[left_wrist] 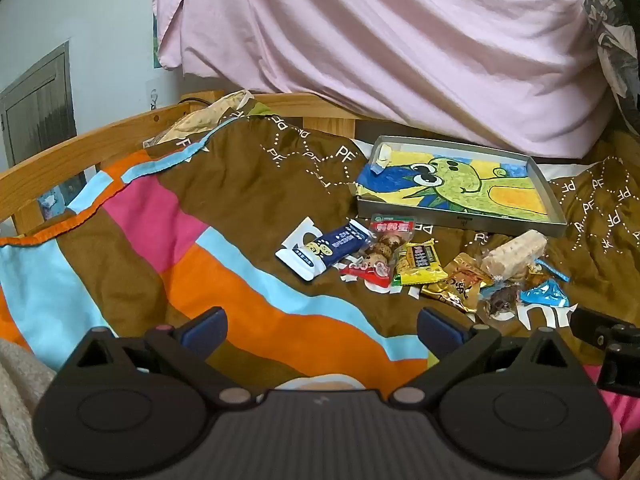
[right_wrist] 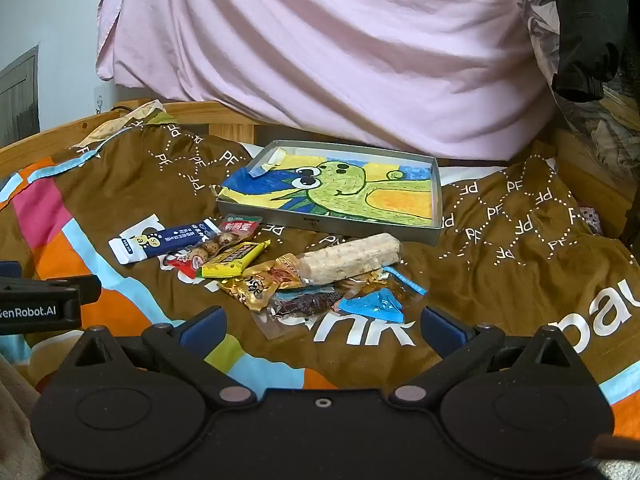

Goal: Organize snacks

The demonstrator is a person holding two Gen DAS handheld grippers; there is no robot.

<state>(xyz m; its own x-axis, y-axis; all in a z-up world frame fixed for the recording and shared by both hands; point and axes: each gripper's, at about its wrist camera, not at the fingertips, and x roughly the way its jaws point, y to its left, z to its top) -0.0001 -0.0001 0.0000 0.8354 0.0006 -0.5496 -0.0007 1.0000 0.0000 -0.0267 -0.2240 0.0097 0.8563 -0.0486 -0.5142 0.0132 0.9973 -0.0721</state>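
Note:
Several wrapped snacks lie in a loose pile on the bedspread: a navy and white packet (left_wrist: 320, 250) (right_wrist: 160, 240), a clear pack of quail eggs (left_wrist: 384, 246) (right_wrist: 220, 242), a yellow packet (left_wrist: 418, 268) (right_wrist: 236, 264), a gold packet (left_wrist: 456, 286) (right_wrist: 260, 284), a pale long bar (left_wrist: 514, 254) (right_wrist: 352, 258) and a blue wrapper (left_wrist: 544, 294) (right_wrist: 372, 304). Behind them sits a shallow grey tray (left_wrist: 460, 222) (right_wrist: 320, 222) lined with a green cartoon drawing. My left gripper (left_wrist: 322, 330) is open, short of the pile. My right gripper (right_wrist: 324, 326) is open too, just before the blue wrapper.
The bedspread (left_wrist: 240, 208) is brown with pink, orange and blue bands. A wooden bed rail (left_wrist: 80, 148) runs along the left and back. Pink fabric (right_wrist: 320, 48) hangs behind the tray. Dark clothing (right_wrist: 588, 28) hangs at the upper right.

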